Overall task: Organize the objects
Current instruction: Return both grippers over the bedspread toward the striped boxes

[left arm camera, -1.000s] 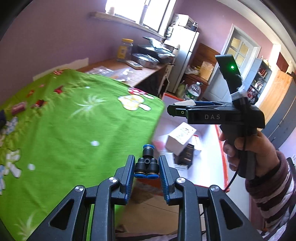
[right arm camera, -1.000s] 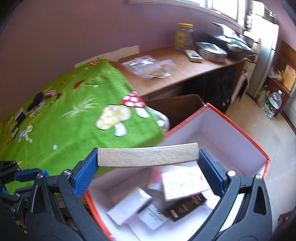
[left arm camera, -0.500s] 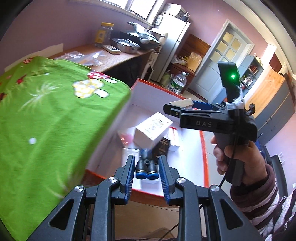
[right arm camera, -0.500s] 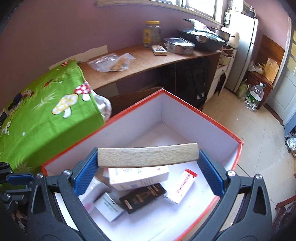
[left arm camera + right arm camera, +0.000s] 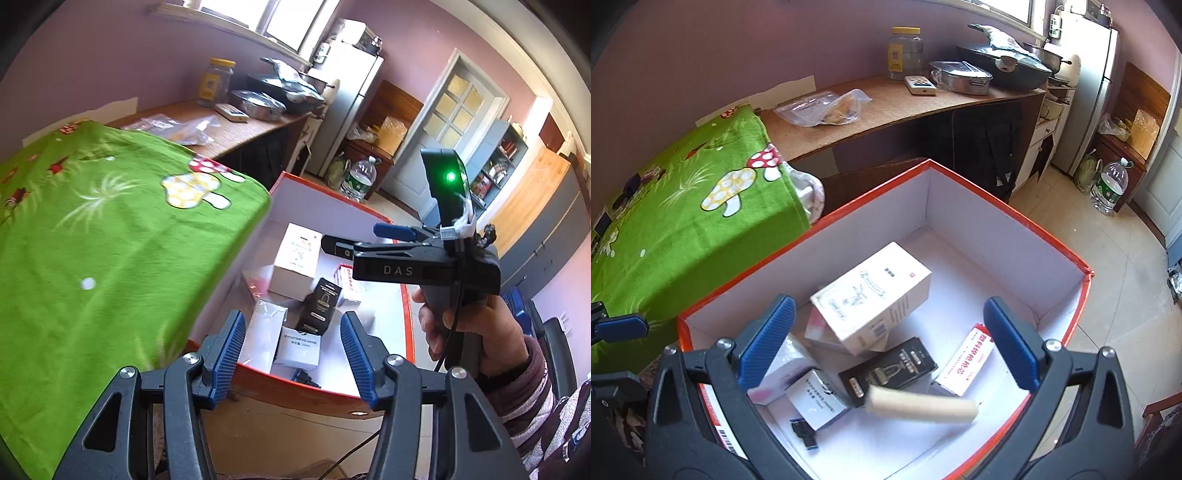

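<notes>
A red-rimmed white box (image 5: pixel 1004 206) sits on the floor beside the green-covered table (image 5: pixel 110 240). It holds several small cartons, among them a white carton (image 5: pixel 875 291) and a black one (image 5: pixel 890 369). My right gripper (image 5: pixel 886 336) is open above the box; the wooden stick (image 5: pixel 919 406) is blurred, below its jaws, over the box floor. My left gripper (image 5: pixel 291 343) is open over the box's near rim (image 5: pixel 295 387). The black and blue pipe fitting (image 5: pixel 803 432) lies on the box floor, also visible in the left wrist view (image 5: pixel 304 376).
A wooden counter (image 5: pixel 886 110) behind the box carries a plastic bag, a jar, a remote and metal pans. A fridge (image 5: pixel 1089 92) and a water bottle (image 5: pixel 1110 186) stand on the tiled floor to the right. Small items lie at the green cloth's far left.
Both grippers have opened over the box. The left one let go of the pipe fitting, which now lies in the box. The right one released the wooden stick, which is dropping.
</notes>
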Available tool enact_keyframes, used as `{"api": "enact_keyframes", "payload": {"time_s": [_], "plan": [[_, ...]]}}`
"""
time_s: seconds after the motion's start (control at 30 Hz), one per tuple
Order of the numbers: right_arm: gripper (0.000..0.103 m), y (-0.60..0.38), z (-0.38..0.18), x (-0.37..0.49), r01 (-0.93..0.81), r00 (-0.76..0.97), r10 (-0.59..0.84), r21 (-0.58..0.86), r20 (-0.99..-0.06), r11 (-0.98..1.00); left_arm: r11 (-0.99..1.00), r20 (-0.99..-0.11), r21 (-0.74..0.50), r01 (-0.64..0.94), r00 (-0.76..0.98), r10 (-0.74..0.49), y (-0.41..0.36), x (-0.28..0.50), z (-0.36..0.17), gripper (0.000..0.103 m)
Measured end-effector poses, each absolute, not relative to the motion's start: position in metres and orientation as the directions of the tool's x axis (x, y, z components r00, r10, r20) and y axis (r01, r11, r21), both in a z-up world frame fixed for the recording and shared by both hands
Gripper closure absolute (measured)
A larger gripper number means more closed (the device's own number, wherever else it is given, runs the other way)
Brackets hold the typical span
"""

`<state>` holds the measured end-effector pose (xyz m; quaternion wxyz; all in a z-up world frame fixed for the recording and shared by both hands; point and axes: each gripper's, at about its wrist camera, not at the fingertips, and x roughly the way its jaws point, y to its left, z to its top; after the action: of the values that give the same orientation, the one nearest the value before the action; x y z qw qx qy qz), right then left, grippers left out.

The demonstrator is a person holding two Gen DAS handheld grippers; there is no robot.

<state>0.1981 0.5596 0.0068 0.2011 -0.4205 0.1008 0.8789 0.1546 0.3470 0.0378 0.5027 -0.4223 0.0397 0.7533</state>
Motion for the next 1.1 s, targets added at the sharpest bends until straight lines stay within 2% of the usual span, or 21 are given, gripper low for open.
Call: {"api": "enact_keyframes", "payload": {"time_s": [0.47,0.83,1.1], "plan": [[0.000,0.497,0.031,0.161,-0.326,-0.598,0.205,0.002,-0.775,-0.945,-0.648,-0.654,-0.317,-0.693,-0.335,0.678,0.247,0.126,0.060,0.045],[0.000,0.423,0.033,0.104,-0.169,-0.608,0.111,-0.009,-0.786,-0.986,-0.802,-0.654,-0.362,-0.476,-0.483,0.582,0.126,0.085,0.050,0.045],[0.000,0.383,0.028,0.070,-0.068,-0.607,0.043,-0.002,-0.793,-0.998,-0.877,-0.684,-0.362,-0.315,-0.549,0.480,0.056,0.054,0.042,0.044]]}}
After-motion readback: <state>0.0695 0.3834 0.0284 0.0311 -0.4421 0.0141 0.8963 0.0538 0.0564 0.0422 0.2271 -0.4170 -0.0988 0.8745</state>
